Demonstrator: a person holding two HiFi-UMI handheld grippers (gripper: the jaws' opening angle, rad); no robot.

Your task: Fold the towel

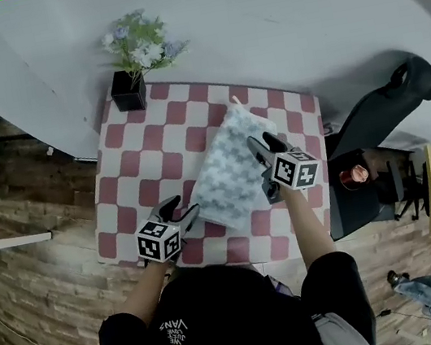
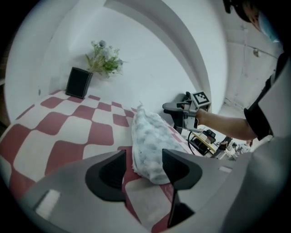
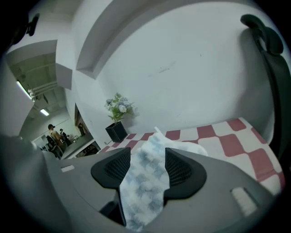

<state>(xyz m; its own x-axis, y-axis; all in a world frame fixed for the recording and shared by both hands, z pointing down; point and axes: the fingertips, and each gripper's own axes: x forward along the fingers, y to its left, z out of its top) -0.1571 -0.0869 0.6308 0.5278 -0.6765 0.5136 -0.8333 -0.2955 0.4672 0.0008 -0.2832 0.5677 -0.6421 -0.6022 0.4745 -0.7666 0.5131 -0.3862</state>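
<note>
The left gripper (image 1: 181, 208) (image 2: 144, 168) hovers low over the surface (image 1: 129, 174) with its jaws spread. Nothing is pinched. The towel's (image 1: 231, 169) (image 2: 150, 141) (image 3: 150, 154) near end shows in the gap, just past the tips at 1 o'clock from them in the head view. The right gripper (image 1: 264, 144) (image 3: 144, 166) stands at the towel's 3 o'clock edge, tilted down over it, jaws wide apart. The pale blue-patterned cloth lies below and between the jaws, with neither pad pressing on it. The towel lies folded into a long, thick strip. In the head view it runs slantwise from 1 o'clock to 7 o'clock across the middle of the red-and-white checked surface, and one small corner sticks up at its far end. At the surface's 11 o'clock corner stands a black pot of pale flowers (image 1: 135, 66) (image 2: 97, 68) (image 3: 117, 116), well apart from the towel, against a white wall. A black chair (image 1: 386, 108) stands off the surface's 3 o'clock side.
</note>
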